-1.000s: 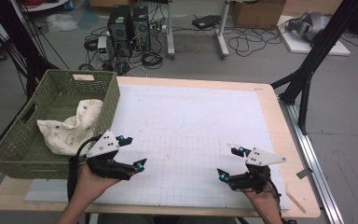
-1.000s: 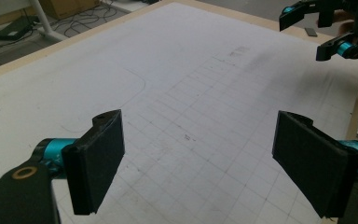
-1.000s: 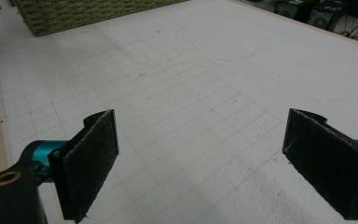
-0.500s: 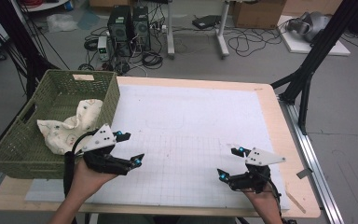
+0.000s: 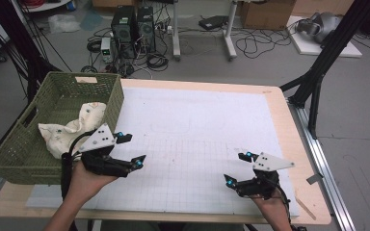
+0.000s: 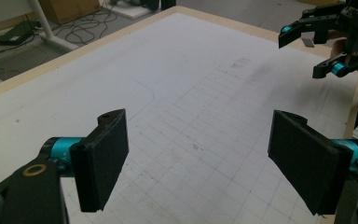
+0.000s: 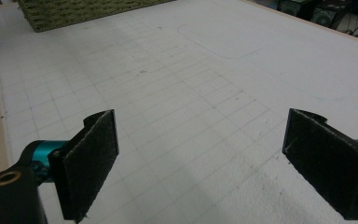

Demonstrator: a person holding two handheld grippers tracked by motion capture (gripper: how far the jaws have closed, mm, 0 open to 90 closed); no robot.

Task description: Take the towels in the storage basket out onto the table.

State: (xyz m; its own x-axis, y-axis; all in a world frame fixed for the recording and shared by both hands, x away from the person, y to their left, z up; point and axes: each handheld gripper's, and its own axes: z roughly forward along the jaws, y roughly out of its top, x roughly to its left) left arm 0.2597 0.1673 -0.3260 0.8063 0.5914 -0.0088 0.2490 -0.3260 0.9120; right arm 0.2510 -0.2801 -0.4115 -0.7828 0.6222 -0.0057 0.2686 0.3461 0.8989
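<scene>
A green woven basket [image 5: 17, 144] stands at the table's left, with a crumpled cream cloth [image 5: 72, 127] inside it. My left gripper [image 5: 134, 148] hovers just right of the basket's near corner, open and empty. In the left gripper view, the left gripper [image 6: 198, 158] has its jaws wide apart over the gridded white mat [image 6: 191, 93], and the right gripper [image 6: 326, 46] shows farther off at the top right. My right gripper [image 5: 234, 167] is at the front right, open with nothing between its pads. The right gripper [image 7: 200, 163] looks across the bare mat toward the basket [image 7: 84, 9].
The white mat [image 5: 197, 130] covers most of the wooden table [image 5: 289, 125]. A black stand [image 5: 318, 72] rises beside the table's far right corner. Computers and cables lie on the floor beyond the far edge.
My left gripper has shifted a little to the left, toward the basket. The right gripper has stayed put.
</scene>
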